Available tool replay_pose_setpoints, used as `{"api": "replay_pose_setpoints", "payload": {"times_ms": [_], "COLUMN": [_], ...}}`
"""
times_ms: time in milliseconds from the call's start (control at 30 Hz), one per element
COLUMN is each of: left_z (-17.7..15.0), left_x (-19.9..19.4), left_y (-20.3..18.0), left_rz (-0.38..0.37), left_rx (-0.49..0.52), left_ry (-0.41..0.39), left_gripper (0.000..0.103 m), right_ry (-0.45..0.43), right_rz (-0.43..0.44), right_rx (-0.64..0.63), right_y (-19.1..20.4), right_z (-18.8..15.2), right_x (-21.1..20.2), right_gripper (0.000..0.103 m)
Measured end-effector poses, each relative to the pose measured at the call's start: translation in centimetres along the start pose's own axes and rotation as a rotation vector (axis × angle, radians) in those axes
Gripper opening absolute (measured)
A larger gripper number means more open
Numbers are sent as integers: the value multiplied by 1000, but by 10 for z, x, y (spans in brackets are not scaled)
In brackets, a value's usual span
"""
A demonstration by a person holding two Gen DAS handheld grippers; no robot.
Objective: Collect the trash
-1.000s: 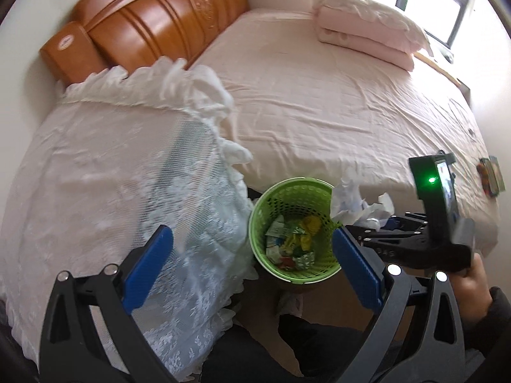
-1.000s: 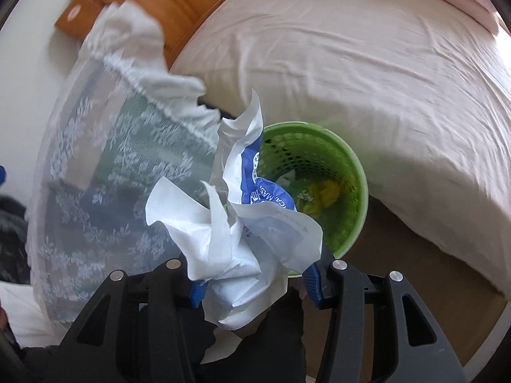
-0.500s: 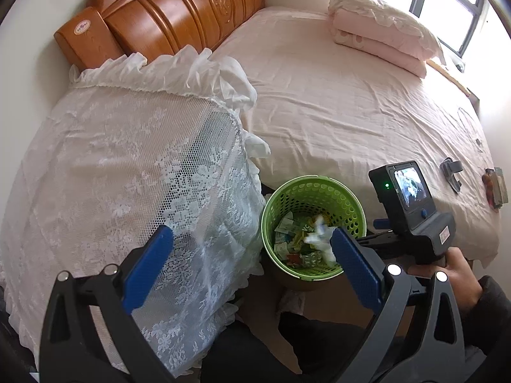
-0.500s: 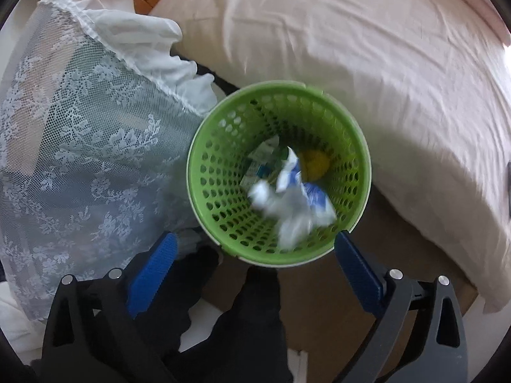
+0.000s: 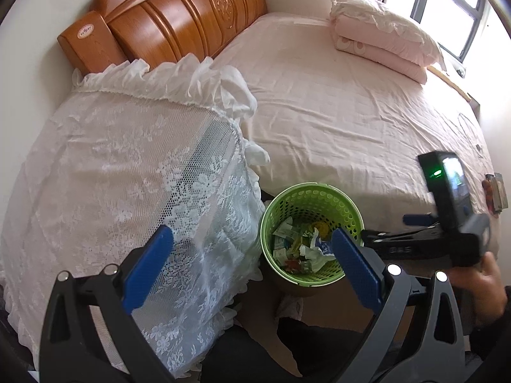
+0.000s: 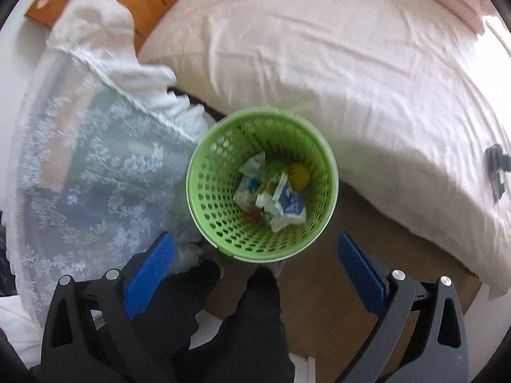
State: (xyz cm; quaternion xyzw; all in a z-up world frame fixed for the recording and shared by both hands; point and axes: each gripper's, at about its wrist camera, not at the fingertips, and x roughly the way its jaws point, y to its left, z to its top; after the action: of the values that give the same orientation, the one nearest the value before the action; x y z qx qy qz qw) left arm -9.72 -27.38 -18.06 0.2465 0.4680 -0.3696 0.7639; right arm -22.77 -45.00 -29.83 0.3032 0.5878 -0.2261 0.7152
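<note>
Down between the lace-draped stand on the left and the pink bed on the right stands the green perforated wastebasket, holding a crumpled white-and-blue wrapper among other scraps. Left gripper gapes empty; right gripper, jaws just opened wide, holds nothing.

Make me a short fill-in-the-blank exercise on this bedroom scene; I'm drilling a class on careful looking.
1. The perforated bin on the floor is coloured ____.
2. The crumpled white and blue wrapper lies ____ the bin.
3. The right tongs stand wide ____, with nothing between them.
4. The nightstand beside the bed is draped in white ____.

Missing words: green; inside; open; lace
</note>
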Motion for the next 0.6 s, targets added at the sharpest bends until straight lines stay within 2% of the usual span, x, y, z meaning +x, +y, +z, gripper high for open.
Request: {"api": "replay_pose_setpoints", "payload": {"times_ms": [233, 400, 600], "left_z": [13, 22, 24], "left_x": [-13, -23, -33], "left_y": [-18, -25, -20], "left_rz": [-29, -61, -84], "left_rx": [9, 5, 8], "left_ry": [-40, -63, -77], "left_gripper": [95, 95, 95], "right_ry": [-139, -186, -201], "right_rz": [-12, -9, -22], "right_rx": [17, 34, 38], "right_y": [-16, -26, -18], "right_z": [7, 9, 7], "right_x": [-63, -87, -94], "right_gripper": [100, 100, 100]}}
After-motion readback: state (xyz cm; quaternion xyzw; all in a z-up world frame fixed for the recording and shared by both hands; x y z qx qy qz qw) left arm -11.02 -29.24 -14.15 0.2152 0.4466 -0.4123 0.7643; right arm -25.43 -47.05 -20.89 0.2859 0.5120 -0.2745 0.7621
